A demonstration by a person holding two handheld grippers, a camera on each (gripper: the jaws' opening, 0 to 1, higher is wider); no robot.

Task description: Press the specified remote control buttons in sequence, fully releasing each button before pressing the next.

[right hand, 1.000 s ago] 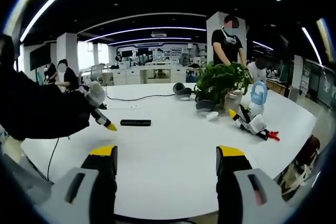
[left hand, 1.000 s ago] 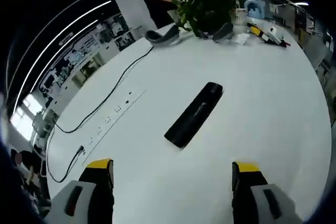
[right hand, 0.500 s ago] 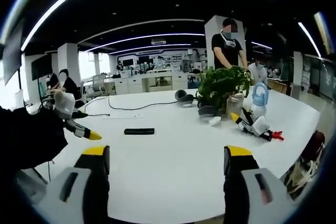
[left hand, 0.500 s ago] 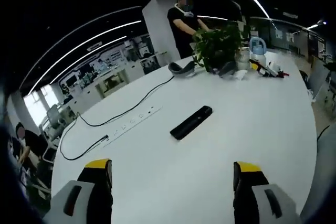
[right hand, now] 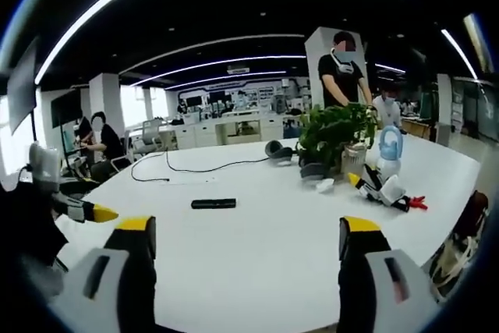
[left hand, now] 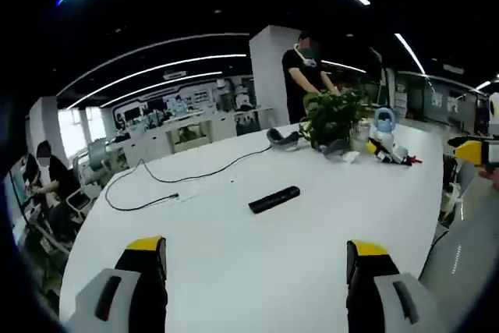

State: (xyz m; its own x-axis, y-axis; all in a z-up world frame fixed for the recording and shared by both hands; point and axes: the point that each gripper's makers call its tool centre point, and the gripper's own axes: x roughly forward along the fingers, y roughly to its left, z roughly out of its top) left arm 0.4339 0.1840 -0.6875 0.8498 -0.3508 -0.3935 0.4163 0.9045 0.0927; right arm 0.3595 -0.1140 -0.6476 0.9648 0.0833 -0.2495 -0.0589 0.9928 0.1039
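Remote control: one, a slim black bar (left hand: 274, 199) lying flat on the white desk (left hand: 257, 271), roughly mid-desk; in the right gripper view it lies (right hand: 214, 203) left of centre, well beyond the jaws.
Left tool: (left hand: 257, 259) jaws spread wide and released, nothing between them, hanging above the near part of the desk, well apart from the remote. In the right gripper view its yellow tip (right hand: 97, 212) shows at the left edge.
Right tool: (right hand: 248, 239) jaws wide apart, grasping nothing, also well short of the remote. Its yellow tip (left hand: 470, 150) enters the left gripper view at the far right.
Potted plant: one (right hand: 335, 132), green and leafy, at the far side of the desk.
Small fan: one, pale blue and white (right hand: 389, 150), just right of the plant.
Headphones: two grey sets (as far as can be made out), one (right hand: 275, 150) left of the plant, one (right hand: 312, 169) in front of it.
Cable: one black cord (left hand: 187, 181) trailing across the desk's left part to its edge.
Red and yellow items: a small cluster (right hand: 390, 191) near the fan, too small to tell apart.
People: one standing behind the plant (right hand: 343, 72); one seated at the left (right hand: 101, 142).
In the way: bare desk lies between both tools and the remote.
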